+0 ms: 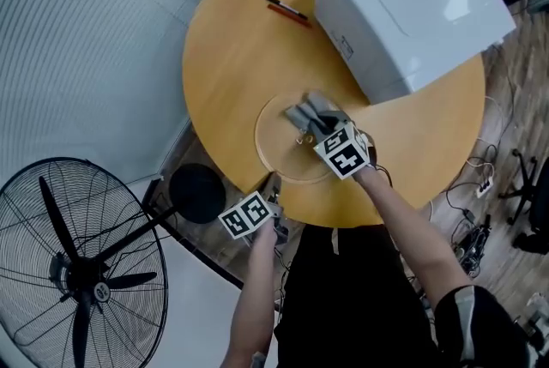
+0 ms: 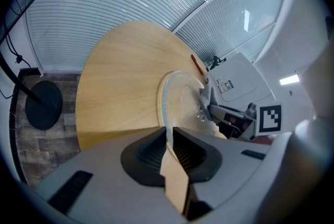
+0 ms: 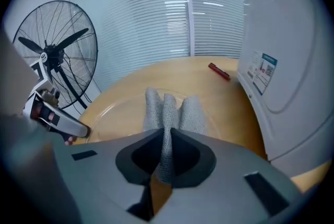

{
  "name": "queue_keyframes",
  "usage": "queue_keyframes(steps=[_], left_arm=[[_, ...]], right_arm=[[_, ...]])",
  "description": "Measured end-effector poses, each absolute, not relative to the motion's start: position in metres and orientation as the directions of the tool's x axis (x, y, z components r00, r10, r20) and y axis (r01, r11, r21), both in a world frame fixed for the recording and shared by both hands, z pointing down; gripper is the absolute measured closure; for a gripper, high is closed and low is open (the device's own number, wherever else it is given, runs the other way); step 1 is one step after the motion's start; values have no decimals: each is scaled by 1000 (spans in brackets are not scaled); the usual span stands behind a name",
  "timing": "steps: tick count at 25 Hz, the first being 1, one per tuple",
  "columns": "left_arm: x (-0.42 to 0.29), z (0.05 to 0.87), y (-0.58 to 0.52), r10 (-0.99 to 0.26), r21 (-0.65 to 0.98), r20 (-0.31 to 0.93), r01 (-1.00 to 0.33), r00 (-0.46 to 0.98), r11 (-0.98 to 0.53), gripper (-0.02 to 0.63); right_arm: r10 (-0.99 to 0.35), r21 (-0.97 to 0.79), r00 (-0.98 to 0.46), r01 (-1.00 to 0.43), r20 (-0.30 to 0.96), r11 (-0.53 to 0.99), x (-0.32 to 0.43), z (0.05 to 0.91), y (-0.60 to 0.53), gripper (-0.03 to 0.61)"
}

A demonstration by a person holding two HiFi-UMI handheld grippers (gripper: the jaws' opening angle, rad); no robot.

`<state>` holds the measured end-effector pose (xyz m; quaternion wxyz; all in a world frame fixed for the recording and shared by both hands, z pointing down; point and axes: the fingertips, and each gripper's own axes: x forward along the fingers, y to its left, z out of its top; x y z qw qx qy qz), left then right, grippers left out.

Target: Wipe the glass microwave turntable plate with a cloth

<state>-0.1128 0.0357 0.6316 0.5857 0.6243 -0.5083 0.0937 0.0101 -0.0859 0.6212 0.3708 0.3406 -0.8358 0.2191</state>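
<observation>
The clear glass turntable plate [image 1: 279,147] lies flat near the front edge of the round wooden table [image 1: 232,57]. My left gripper [image 1: 274,187] is shut on the plate's near rim; in the left gripper view its jaws [image 2: 168,139] pinch the thin glass edge [image 2: 166,108]. A folded grey cloth [image 1: 312,111] rests on the plate's right part. My right gripper [image 1: 317,131] is shut on that cloth; in the right gripper view the cloth [image 3: 169,110] fans out onto the plate [image 3: 112,113] from the jaws [image 3: 166,152].
A white microwave [image 1: 412,6] stands on the table's far right, close to the plate. A black pen [image 1: 286,8] and a red pen [image 1: 288,15] lie left of it. A standing fan [image 1: 81,268] is on the floor at the left.
</observation>
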Motion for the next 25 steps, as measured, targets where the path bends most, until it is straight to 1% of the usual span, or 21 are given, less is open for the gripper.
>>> queue_keyframes(steps=[5, 8, 12, 15, 19, 25], left_arm=[[-112, 632, 35, -530, 644, 706, -737, 470, 204, 578], [-112, 632, 35, -537, 651, 699, -731, 471, 205, 572], [-115, 631, 42, -553, 660, 689, -722, 468, 210, 569], [-109, 634, 31, -573, 681, 663, -706, 481, 195, 566], [-107, 632, 37, -565, 695, 655, -694, 502, 189, 538], [-115, 620, 56, -592, 710, 636, -676, 494, 198, 540]], right_arm=[[-382, -96, -522, -675, 762, 731, -22, 624, -58, 541], [-389, -79, -508, -679, 769, 730, -23, 623, -56, 541], [-394, -107, -515, -699, 761, 707, -20, 608, -43, 540], [-431, -109, -534, -710, 728, 696, -10, 580, -40, 540], [-479, -109, -531, -741, 699, 662, 2, 545, -18, 540], [-565, -107, -517, -791, 643, 603, 24, 504, 8, 540]])
